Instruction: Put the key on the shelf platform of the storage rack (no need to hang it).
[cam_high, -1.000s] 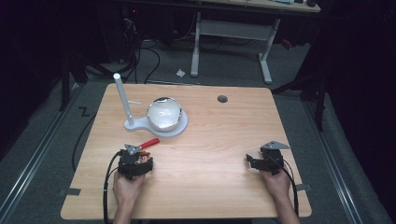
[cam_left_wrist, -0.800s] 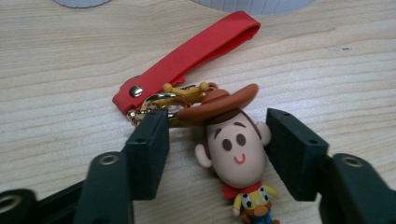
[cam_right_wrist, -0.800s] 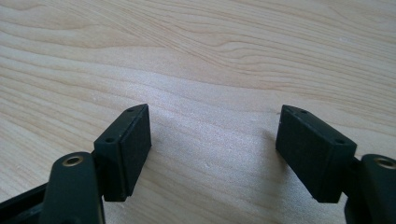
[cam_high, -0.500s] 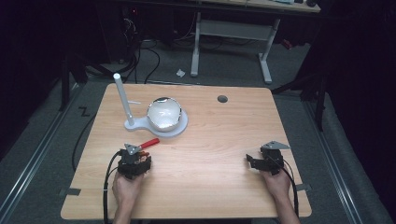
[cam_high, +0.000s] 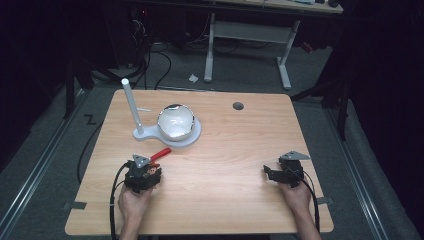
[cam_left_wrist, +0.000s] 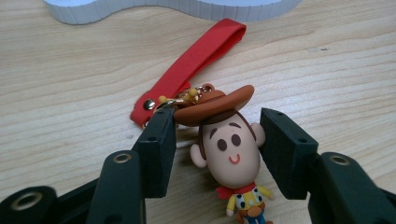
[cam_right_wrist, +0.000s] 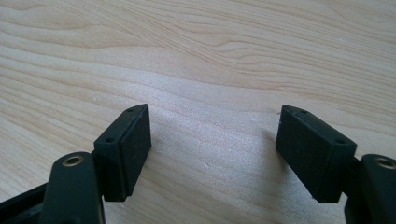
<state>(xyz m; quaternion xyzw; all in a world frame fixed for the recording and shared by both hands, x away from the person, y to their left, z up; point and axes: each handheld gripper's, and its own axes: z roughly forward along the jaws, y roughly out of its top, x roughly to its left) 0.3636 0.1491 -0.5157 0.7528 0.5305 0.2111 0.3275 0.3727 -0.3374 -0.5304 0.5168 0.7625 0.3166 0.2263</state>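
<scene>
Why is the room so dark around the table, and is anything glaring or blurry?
High view: light falls on the table alone, the floor around is dim; the bowl glints. Left gripper view: the keychain is sharp, its feet cut off at the bottom edge. Right gripper view: soft sheen on the wood.

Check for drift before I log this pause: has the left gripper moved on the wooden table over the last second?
No. The left gripper sits equally near the white stand base.

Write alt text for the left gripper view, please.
A cowboy keychain figure lies on a wooden table between two open black jaws, its hat against the left one. Its red strap runs toward a white base at the top edge.
</scene>
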